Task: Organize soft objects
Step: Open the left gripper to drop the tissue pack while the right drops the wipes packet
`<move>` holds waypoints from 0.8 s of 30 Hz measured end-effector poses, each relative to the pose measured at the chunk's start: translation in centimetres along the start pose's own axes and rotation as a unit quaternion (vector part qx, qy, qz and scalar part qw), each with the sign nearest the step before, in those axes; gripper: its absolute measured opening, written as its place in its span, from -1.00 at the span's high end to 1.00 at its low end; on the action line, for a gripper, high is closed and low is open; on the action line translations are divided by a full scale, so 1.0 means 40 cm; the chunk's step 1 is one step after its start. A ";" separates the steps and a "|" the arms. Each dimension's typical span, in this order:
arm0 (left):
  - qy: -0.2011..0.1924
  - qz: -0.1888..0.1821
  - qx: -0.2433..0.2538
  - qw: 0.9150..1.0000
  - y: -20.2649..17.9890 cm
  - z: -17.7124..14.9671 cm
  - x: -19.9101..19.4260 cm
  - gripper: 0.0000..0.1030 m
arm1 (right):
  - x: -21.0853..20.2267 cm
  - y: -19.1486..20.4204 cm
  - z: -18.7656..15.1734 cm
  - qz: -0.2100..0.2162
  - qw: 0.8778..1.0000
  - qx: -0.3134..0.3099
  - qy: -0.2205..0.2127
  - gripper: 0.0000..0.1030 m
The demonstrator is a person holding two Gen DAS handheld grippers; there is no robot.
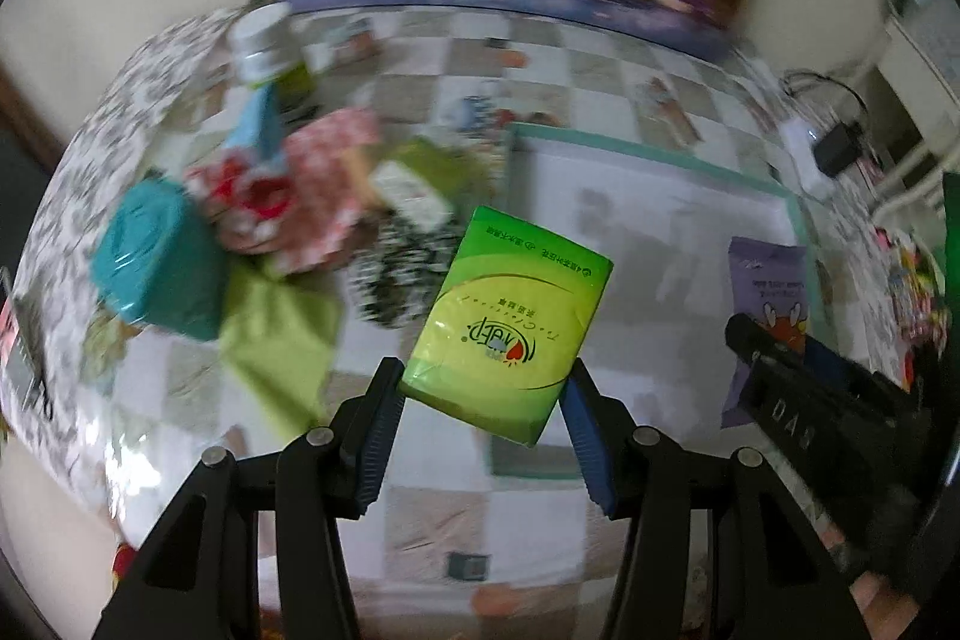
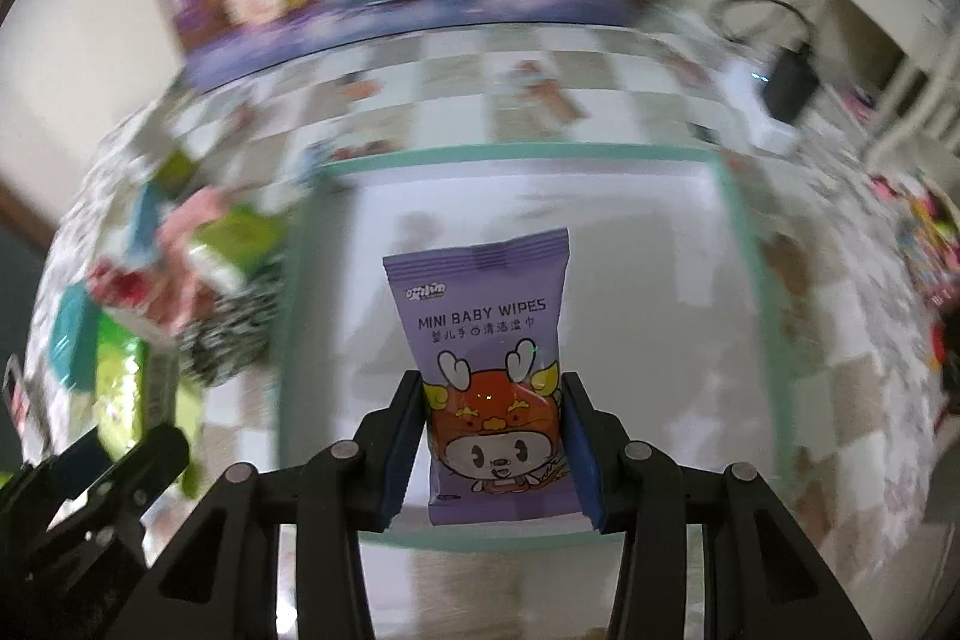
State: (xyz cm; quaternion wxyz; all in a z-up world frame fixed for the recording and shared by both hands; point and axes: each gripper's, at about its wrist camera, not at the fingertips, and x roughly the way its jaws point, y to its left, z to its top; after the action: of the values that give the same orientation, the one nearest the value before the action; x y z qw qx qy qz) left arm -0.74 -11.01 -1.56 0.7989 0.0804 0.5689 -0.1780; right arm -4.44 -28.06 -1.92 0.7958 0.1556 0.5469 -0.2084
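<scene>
Green plastic wrapped the tissue pack (image 1: 510,322) that the left tongs (image 1: 483,400) held by its lower end, closed onto both sides, the pack tilted and lifted clear of the tabletop (image 1: 432,526). Beyond it in the left wrist view lay a white tray (image 1: 660,220) with a pale green rim, nothing visibly in it. To the left sat a blurred heap of soft things: a teal box (image 1: 156,268), a green cloth (image 1: 276,340), red-and-white patterned fabric (image 1: 324,184) and a black-and-white piece (image 1: 396,274). At the right edge the other tool showed with its purple packet.

In the right wrist view, the right tongs (image 2: 495,424) were closed on the sides of a purple wipes packet (image 2: 486,358), held upright over the near part of the tray (image 2: 744,244). The heap appeared smeared at the left, with the other tool low in that corner.

Both packs looked on their way to the tray. The green one was held only near one end and sat askew, so a quick swing could probably twist it loose. Both wrappers looked slick and squashy, so a slack squeeze might let them slide. With both tools heading for one tray, they could knock together.
</scene>
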 end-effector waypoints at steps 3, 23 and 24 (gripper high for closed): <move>0.000 -0.016 0.020 1.000 -0.042 -0.008 0.023 -0.06 | 0.021 -0.070 0.005 -0.017 0.999 0.033 0.003 0.09; -0.023 -0.051 0.027 0.998 -0.095 0.013 0.056 -0.78 | 0.095 -0.192 -0.008 -0.052 0.993 0.098 0.025 -0.54; -0.019 -0.053 0.022 0.998 -0.090 0.015 0.060 -0.79 | 0.096 -0.188 -0.006 -0.053 0.994 0.093 0.025 -0.54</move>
State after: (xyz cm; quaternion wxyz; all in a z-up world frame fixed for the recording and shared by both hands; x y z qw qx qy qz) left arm -0.86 -15.00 -3.34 0.7972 0.0645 0.5527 -0.2340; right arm -7.20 -35.05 -5.76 0.7519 0.2053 0.5520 -0.2964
